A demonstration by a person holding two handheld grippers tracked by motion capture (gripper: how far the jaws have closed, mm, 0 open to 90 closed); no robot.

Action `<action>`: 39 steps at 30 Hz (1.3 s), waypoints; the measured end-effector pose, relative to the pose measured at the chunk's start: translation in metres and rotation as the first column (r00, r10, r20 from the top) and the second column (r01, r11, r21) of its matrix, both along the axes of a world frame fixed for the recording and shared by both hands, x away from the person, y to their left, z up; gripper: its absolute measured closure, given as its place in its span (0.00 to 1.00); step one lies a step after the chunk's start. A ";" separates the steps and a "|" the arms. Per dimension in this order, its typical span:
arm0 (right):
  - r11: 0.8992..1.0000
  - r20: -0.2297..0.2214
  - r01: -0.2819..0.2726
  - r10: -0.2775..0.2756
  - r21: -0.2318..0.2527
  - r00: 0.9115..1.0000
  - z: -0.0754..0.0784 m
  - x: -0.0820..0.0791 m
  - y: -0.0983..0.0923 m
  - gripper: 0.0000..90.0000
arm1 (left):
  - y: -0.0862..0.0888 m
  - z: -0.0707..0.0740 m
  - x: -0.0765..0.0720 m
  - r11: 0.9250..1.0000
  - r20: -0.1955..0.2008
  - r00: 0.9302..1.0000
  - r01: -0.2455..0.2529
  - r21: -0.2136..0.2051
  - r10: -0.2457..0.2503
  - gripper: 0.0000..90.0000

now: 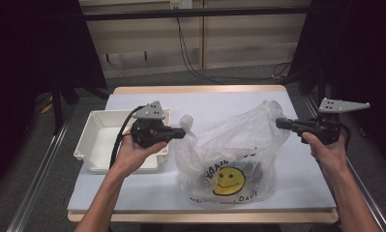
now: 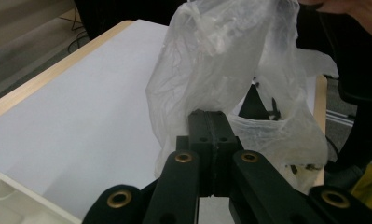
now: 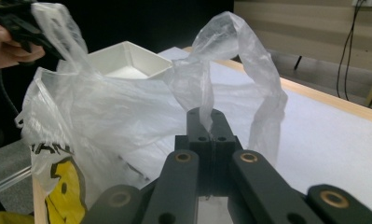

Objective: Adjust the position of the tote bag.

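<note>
So you've got the plastic bag (image 1: 229, 164) sitting on the white table (image 1: 132, 193), near the front edge and a bit right of centre, smiley face print (image 1: 228, 180) turned toward you. Everything else is easiest to place off that bag.

Your left gripper (image 1: 185, 132) is at the bag's left side, up by the top, and its jaws are pressed together on the bag's left handle (image 2: 193, 70). From the left gripper view you can see the thin film bunched right at the tips and rising up from them.

Your right gripper (image 1: 279, 123) is at the bag's upper right, jaws also closed tight on plastic, pinching the right handle (image 3: 239, 60). In the right gripper view the loop of that handle stands up above the tips.

Between the two grips the bag's mouth is pulled apart, and there's something dark inside the bag; can't make out what it is.

Just left of the bag, partly under your left hand (image 1: 135, 152), is a white tray (image 1: 96, 137).

Farther back, beyond the bag, the table runs to its wooden far edge, with black cables (image 1: 190, 53) on the floor behind it.
</note>
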State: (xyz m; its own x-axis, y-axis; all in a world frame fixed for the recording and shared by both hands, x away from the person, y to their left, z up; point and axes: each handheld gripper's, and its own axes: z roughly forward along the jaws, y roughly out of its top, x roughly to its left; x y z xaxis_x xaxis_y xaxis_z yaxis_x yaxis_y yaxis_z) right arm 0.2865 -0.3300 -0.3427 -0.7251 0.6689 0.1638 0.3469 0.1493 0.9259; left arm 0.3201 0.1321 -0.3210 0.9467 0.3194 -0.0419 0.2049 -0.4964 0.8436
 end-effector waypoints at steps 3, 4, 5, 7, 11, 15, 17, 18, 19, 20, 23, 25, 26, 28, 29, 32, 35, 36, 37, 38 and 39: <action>1.000 -0.015 0.009 -0.009 -0.023 1.000 -0.003 -0.004 -0.003 1.00 | 0.004 -0.003 -0.013 0.999 0.014 1.000 0.010 0.033 -0.011 1.00; 1.000 -0.015 0.009 -0.009 -0.023 1.000 -0.003 -0.004 -0.003 1.00 | 0.004 -0.003 -0.013 0.999 0.014 1.000 0.010 0.033 -0.011 1.00; 0.999 -0.020 0.021 -0.021 -0.036 1.000 -0.005 -0.005 -0.004 1.00 | 0.006 -0.004 -0.017 0.999 0.022 1.000 0.008 0.046 -0.009 1.00; 0.995 -0.042 0.044 -0.047 -0.085 0.998 -0.012 -0.008 -0.003 1.00 | 0.008 -0.007 -0.022 0.998 0.020 1.000 0.012 0.058 -0.013 1.00; 0.992 -0.058 0.045 -0.052 -0.114 0.997 -0.017 -0.013 -0.003 1.00 | 0.014 -0.016 -0.033 0.997 0.018 1.000 0.023 0.074 -0.024 1.00; 0.988 -0.063 0.040 -0.050 -0.152 0.997 -0.019 -0.028 -0.004 1.00 | 0.025 -0.027 -0.047 0.996 0.000 1.000 0.021 0.087 -0.021 1.00; 0.984 -0.071 0.043 -0.056 -0.173 0.996 -0.020 -0.033 -0.005 1.00 | 0.030 -0.030 -0.050 0.996 0.003 1.000 0.011 0.092 -0.011 1.00; 0.982 -0.072 0.046 -0.060 -0.182 0.996 -0.021 -0.034 -0.005 1.00 | 0.032 -0.032 -0.052 0.997 -0.006 1.000 0.007 0.079 -0.006 1.00; 0.979 -0.076 0.046 -0.062 -0.200 0.995 -0.022 -0.036 -0.004 1.00 | 0.034 -0.033 -0.053 0.996 0.001 1.000 -0.002 0.086 0.001 1.00; 0.973 -0.077 0.054 -0.073 -0.224 0.994 -0.024 -0.038 -0.003 1.00 | 0.036 -0.035 -0.054 0.996 -0.001 1.000 -0.009 0.093 0.009 1.00; 0.959 -0.098 0.055 -0.085 -0.277 0.992 -0.036 -0.040 -0.001 1.00 | 0.041 -0.045 -0.056 0.993 -0.021 1.000 -0.011 0.113 0.014 1.00; 0.957 -0.118 0.048 -0.084 -0.286 0.989 -0.043 -0.042 0.000 1.00 | 0.045 -0.052 -0.060 0.994 -0.039 0.999 -0.009 0.113 0.014 1.00; 0.957 -0.118 0.048 -0.084 -0.286 0.989 -0.043 -0.042 0.000 1.00 | 0.045 -0.052 -0.060 0.994 -0.039 0.999 -0.009 0.113 0.014 1.00; 0.954 -0.129 0.043 -0.084 -0.295 0.988 -0.050 -0.047 0.001 1.00 | 0.051 -0.058 -0.065 0.995 -0.049 0.999 -0.013 0.098 0.018 1.00; 0.952 -0.125 0.046 -0.087 -0.303 0.988 -0.051 -0.049 0.001 1.00 | 0.051 -0.058 -0.065 0.995 -0.049 0.999 -0.013 0.098 0.018 1.00; 0.949 -0.126 0.051 -0.095 -0.311 0.987 -0.056 -0.054 0.000 1.00 | 0.058 -0.067 -0.068 0.996 -0.074 0.997 -0.019 0.088 0.025 1.00; 0.946 -0.140 0.054 -0.104 -0.319 0.985 -0.063 -0.057 -0.001 1.00 | 0.056 -0.076 -0.073 0.994 -0.080 0.997 -0.016 0.104 0.024 1.00; 0.946 -0.144 0.053 -0.103 -0.319 0.984 -0.064 -0.057 -0.001 1.00 | 0.055 -0.078 -0.074 0.993 -0.083 0.996 -0.011 0.117 0.021 1.00; 0.946 -0.149 0.052 -0.105 -0.321 0.983 -0.067 -0.058 -0.001 1.00 | 0.055 -0.081 -0.073 0.994 -0.083 0.996 -0.014 0.111 0.023 1.00; 0.946 -0.156 0.050 -0.105 -0.321 0.982 -0.069 -0.058 -0.001 1.00 | 0.054 -0.085 -0.072 0.994 -0.093 0.995 -0.017 0.111 0.027 1.00; 0.946 -0.163 0.049 -0.106 -0.321 0.981 -0.073 -0.058 -0.001 1.00 | 0.055 -0.087 -0.071 0.993 -0.099 0.995 -0.017 0.114 0.028 1.00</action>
State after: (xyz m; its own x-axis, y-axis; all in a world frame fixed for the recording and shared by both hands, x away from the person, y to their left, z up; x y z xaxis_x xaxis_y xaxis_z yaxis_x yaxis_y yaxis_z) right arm 0.2285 -0.3312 -0.4155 -0.6478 0.7597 0.0562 0.5217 0.3886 0.7595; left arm 0.2488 0.1868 -0.4080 0.9320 0.3486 -0.0991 0.2981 -0.5818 0.7567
